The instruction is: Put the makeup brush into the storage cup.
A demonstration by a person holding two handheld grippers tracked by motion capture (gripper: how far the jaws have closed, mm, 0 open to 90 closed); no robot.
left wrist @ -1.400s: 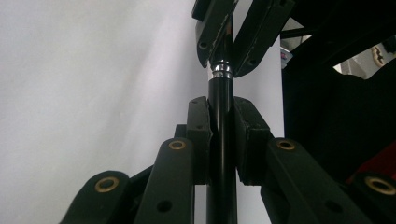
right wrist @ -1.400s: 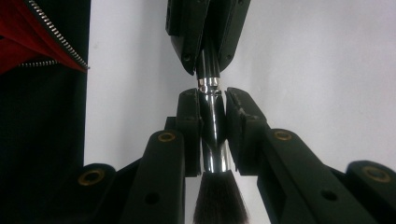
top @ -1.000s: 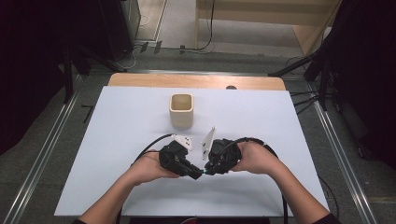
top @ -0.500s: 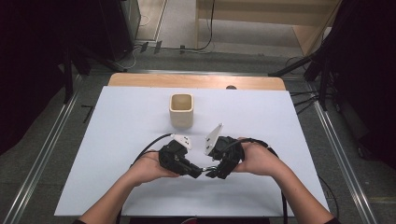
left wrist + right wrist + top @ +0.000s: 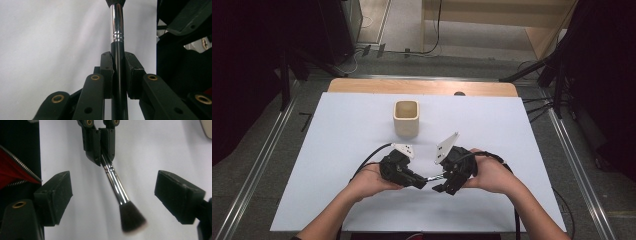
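The white table (image 5: 337, 150) carries a beige cup (image 5: 406, 117) toward its far side, well apart from the hands; nearer the person, the left hand-held gripper (image 5: 117, 75) is clenched on the black handle of a makeup brush (image 5: 117, 192) — bristles pointing toward the right hand-held gripper (image 5: 113, 197); that one's jaws have just been opening and stand wide, the brush head between them, untouched.

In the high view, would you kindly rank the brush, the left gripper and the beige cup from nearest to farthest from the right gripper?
From the right gripper:
1. Brush, between its open jaws, to the left.
2. Left gripper, just beyond, clamping the brush handle.
3. Beige cup, farthest, up the table.
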